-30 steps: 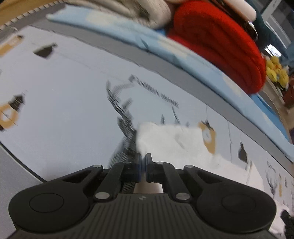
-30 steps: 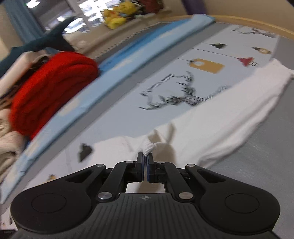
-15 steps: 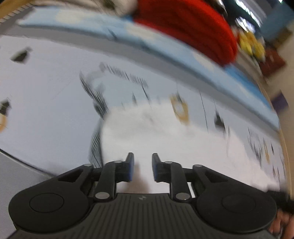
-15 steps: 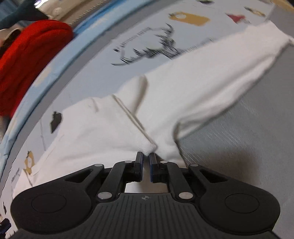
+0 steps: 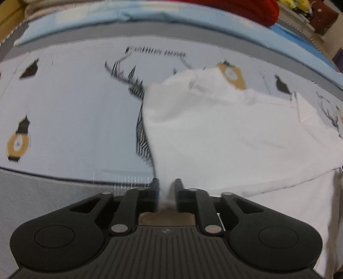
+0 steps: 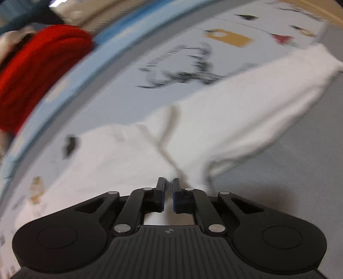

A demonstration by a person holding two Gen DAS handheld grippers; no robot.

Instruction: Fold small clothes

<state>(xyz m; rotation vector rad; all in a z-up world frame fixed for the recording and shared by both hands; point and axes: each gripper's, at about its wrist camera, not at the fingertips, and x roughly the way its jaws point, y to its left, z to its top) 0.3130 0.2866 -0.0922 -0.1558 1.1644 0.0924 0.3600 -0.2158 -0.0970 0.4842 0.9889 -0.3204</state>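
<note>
A small white garment [image 5: 225,133] lies spread on a pale printed sheet [image 5: 70,111]. Its left edge runs down to my left gripper [image 5: 166,186]. The left jaws stand a little apart and are closing, with white cloth filling the gap between the pads. In the right wrist view the same white garment [image 6: 133,158] shows a seam and a long part stretching to the far right. My right gripper [image 6: 168,184] hangs low over its near fold. Its jaws are opening with a narrow gap, and the cloth lies at the tips without being pinched.
A red knitted bundle [image 6: 36,70] and other folded textiles lie at the far side on a light blue strip [image 5: 150,17]. Plain grey surface [image 6: 289,171] runs to the right of the garment. Yellow soft toys [image 5: 298,3] sit at the top right.
Both grippers were shut on white cloth a second ago and both have since parted their jaws. The left view has rolled and swung. The right gripper has sunk closer to the garment.
</note>
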